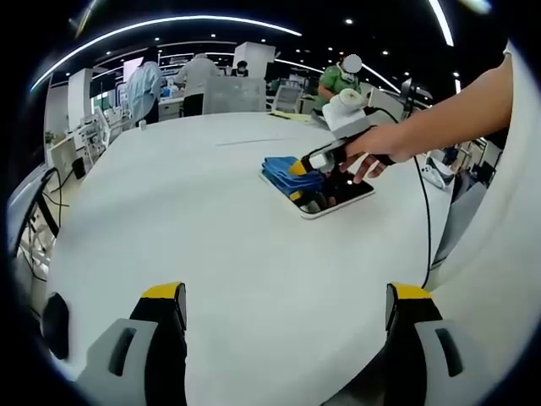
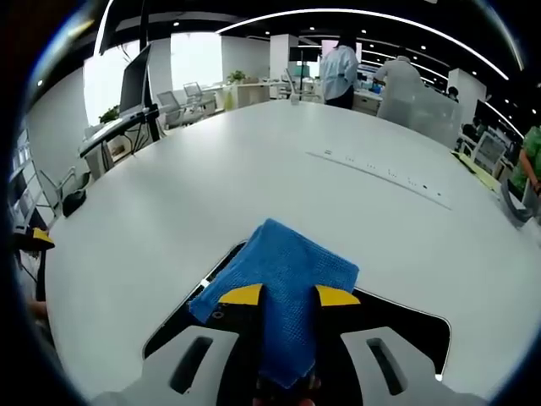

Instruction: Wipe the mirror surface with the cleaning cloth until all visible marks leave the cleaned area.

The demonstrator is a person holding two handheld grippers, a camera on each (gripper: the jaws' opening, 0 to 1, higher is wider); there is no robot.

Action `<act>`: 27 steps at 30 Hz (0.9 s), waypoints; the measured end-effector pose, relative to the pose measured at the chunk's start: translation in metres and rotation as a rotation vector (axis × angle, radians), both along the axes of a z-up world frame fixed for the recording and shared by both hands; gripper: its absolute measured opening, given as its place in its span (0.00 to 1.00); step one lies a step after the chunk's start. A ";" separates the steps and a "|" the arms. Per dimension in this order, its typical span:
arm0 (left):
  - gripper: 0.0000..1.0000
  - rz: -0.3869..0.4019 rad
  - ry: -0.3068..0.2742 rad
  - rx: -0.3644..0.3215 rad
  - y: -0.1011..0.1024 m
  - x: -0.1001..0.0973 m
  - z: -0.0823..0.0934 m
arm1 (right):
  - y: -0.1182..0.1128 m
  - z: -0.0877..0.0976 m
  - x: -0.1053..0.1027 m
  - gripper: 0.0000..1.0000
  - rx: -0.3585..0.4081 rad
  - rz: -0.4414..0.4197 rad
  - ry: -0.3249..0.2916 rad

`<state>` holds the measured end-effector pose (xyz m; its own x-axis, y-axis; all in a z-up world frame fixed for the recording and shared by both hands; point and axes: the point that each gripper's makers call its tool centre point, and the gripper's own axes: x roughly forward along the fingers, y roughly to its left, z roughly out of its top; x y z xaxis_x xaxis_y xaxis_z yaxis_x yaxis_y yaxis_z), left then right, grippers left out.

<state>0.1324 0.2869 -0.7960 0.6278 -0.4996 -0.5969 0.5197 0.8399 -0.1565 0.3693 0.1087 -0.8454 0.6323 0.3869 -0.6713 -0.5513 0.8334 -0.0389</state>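
Observation:
A flat mirror (image 1: 342, 200) with a white rim lies on the white table (image 1: 211, 220) right of centre in the left gripper view. A blue cleaning cloth (image 1: 286, 173) lies across its left end, and my right gripper (image 1: 297, 167), held by a hand, is shut on that cloth. In the right gripper view the blue cloth (image 2: 283, 292) is pinched between the yellow-tipped jaws and spreads forward over the dark mirror (image 2: 190, 315). My left gripper (image 1: 286, 303) stands open over bare table, well short of the mirror, nothing between its jaws.
A black cable (image 1: 425, 220) runs off the table's right edge near the mirror. People (image 1: 196, 72) stand at desks beyond the far edge. A strip of small marks (image 2: 380, 173) crosses the tabletop further out. Chairs (image 2: 173, 106) stand at the far left.

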 end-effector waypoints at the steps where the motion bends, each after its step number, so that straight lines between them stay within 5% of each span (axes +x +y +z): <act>1: 0.99 -0.002 -0.001 0.002 0.000 0.001 0.000 | -0.001 0.000 0.000 0.19 -0.001 0.000 -0.001; 27: 0.99 -0.022 -0.001 -0.001 -0.012 0.007 0.000 | -0.028 0.000 0.002 0.21 -0.012 -0.034 0.004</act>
